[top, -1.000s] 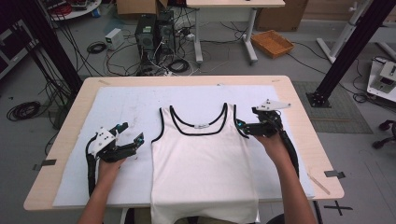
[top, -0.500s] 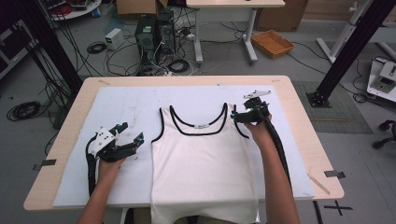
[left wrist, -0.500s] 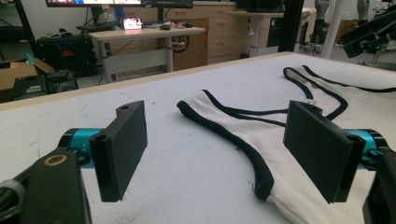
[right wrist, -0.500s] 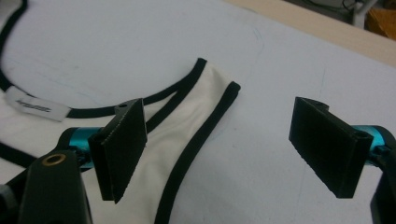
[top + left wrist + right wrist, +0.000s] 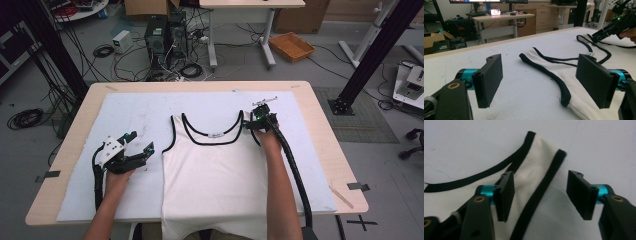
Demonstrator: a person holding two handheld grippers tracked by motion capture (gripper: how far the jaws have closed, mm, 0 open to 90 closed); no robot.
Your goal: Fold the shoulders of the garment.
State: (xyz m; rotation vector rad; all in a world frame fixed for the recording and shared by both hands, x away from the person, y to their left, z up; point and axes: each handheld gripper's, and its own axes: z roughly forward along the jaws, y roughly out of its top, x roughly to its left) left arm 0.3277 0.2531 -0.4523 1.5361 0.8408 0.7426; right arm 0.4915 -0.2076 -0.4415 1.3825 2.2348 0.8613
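no legible text, shirt label (image 5: 216, 135) perhaps blurred

Grey floor (image 5: 350, 65) littered with cables (image 5: 25, 119). Two black computer towers (image 5: 165, 35) behind the wooden table (image 5: 325, 145), a white-legged desk (image 5: 240, 30), an orange tray (image 5: 291, 46), probably wicker. Black frame posts (image 5: 372, 60) either side.

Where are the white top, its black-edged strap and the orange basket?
white top (image 5: 215, 185), high view, on the plain cloth of its front.
strap (image 5: 536, 162), right gripper view, on the white middle of the strap.
orange basket (image 5: 291, 46), high view, on its inside bottom.
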